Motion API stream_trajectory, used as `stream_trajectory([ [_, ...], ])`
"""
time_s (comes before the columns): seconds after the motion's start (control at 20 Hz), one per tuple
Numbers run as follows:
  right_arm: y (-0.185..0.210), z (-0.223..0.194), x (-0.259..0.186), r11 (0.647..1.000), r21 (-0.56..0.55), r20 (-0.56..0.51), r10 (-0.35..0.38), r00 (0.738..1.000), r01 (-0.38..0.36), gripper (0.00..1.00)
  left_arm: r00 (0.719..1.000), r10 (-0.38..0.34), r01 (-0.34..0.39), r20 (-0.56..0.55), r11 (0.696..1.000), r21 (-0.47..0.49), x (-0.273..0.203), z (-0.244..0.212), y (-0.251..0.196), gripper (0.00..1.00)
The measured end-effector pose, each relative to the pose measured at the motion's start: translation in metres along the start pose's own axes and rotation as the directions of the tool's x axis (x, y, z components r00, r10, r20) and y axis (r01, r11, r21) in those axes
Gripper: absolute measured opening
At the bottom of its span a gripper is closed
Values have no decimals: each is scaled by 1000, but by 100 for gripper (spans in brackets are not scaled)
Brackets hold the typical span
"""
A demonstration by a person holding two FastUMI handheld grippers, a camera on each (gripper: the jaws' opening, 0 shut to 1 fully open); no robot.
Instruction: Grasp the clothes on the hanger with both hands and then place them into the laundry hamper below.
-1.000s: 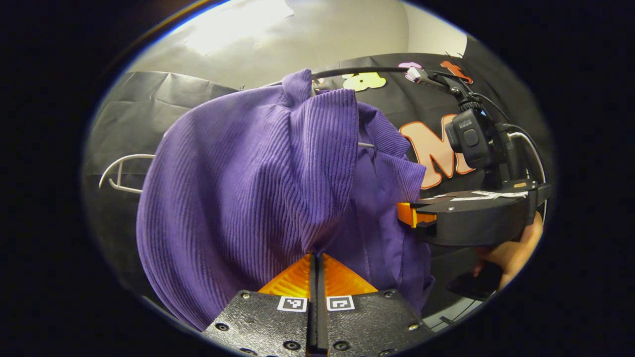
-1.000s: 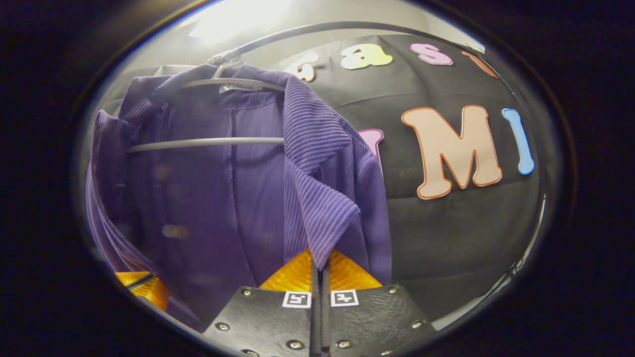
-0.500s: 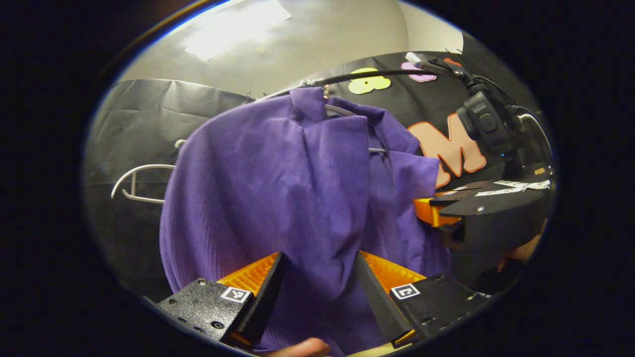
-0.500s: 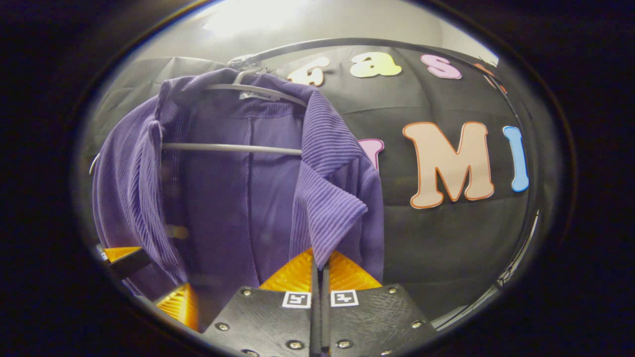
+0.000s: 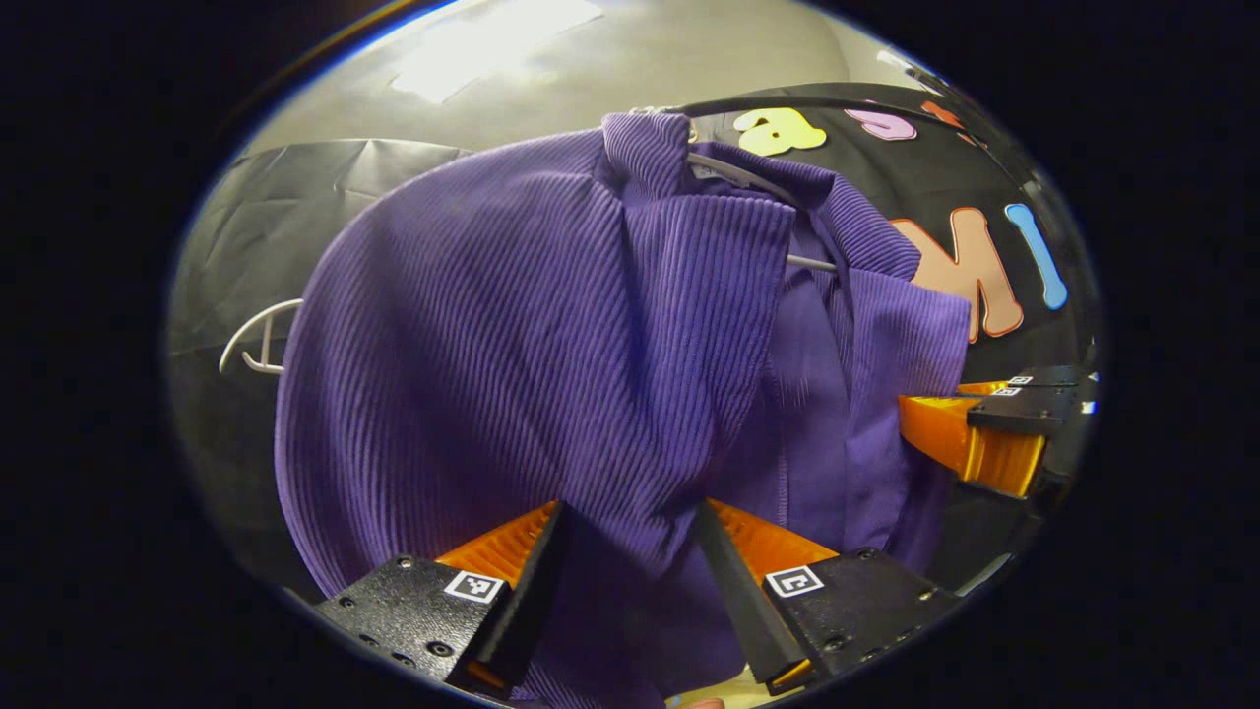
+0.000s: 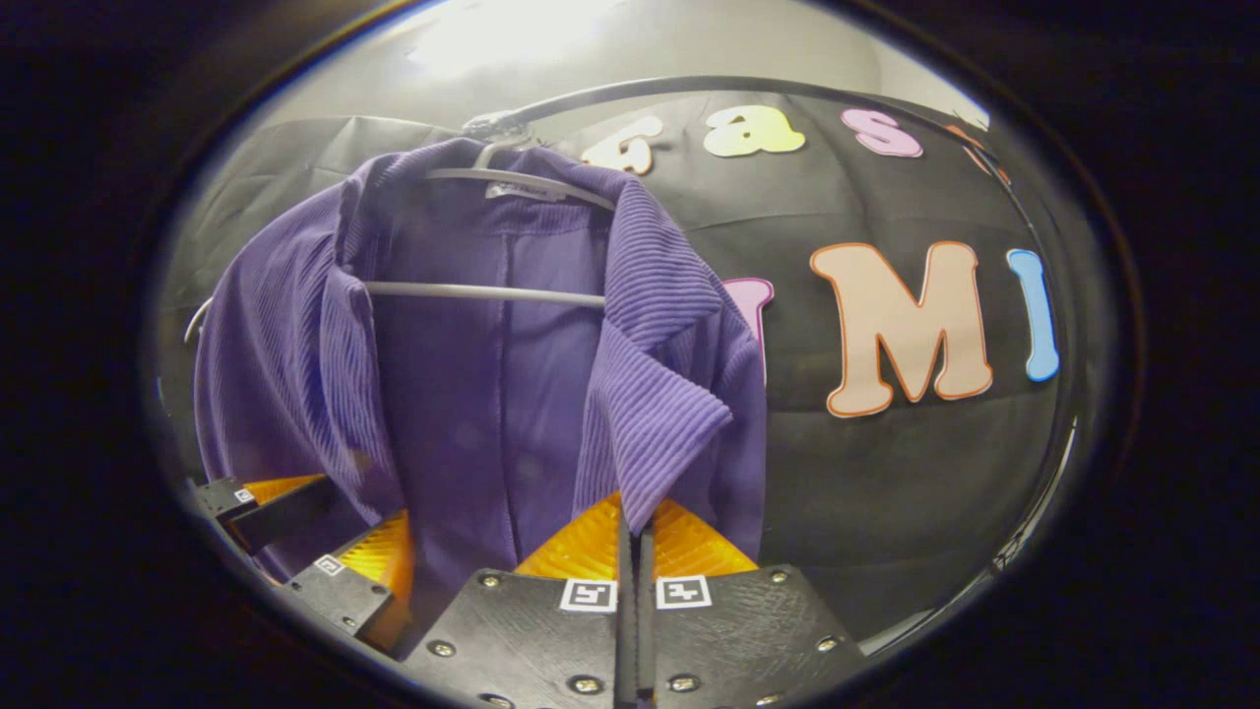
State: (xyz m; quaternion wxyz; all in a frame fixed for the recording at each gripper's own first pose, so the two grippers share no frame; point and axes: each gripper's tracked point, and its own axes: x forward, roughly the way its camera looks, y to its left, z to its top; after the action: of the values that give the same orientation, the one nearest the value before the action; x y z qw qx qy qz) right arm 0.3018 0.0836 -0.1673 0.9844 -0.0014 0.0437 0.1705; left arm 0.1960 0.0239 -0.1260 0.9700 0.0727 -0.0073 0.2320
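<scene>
Released since 1 second ago, left tool (image 5: 630, 537) straddles purple shirt (image 5: 512, 345).

Purple ribbed jacket (image 6: 512, 394), collared, hangs open-fronted on a pale hanger (image 6: 492, 290) from a dark rail (image 6: 689, 87). One front edge is pinched at the lapel; fabric drapes loosely.
</scene>
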Motion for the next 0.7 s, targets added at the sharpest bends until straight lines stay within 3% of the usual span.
stream_trajectory([
  [0.1, -2, 1, -2, 1000, -10, 2, 0, 1000, 0, 0, 1000, -6, 6, 19, 1000, -13, 1, 3, -8, 85],
  [0.15, 0, -2, 0, 1000, 8, 3, 11, 1000, -11, 1, 999, -21, 22, 26, 1000, -18, 0, 5, -14, 93],
  [0.2, -3, -2, 1, 999, 29, 5, 15, 1000, -15, 4, 998, -42, 42, 48, 999, -13, -6, 11, -19, 94],
  [0.25, -5, -3, 0, 999, 47, 6, 17, 1000, -17, 1, 996, -42, 41, 74, 999, 11, -7, 16, -20, 99],
  [0.4, -9, -2, 1, 998, 53, 11, 16, 1000, -17, 0, 994, -4, -5, 113, 997, 77, -1, 28, -13, 99],
  [0.5, -7, -1, 2, 1000, 21, 10, 21, 1000, -21, 0, 997, 14, -19, 81, 998, 65, 6, 24, -6, 99],
  [0.65, -5, 0, 4, 1000, 2, 10, 30, 1000, -30, 0, 995, 52, -58, 80, 996, 71, 11, 25, 6, 75],
  [0.7, -4, -1, 5, 999, 5, 13, 35, 999, -36, 1, 994, 59, -66, 90, 995, 73, 9, 29, 8, 61],
])
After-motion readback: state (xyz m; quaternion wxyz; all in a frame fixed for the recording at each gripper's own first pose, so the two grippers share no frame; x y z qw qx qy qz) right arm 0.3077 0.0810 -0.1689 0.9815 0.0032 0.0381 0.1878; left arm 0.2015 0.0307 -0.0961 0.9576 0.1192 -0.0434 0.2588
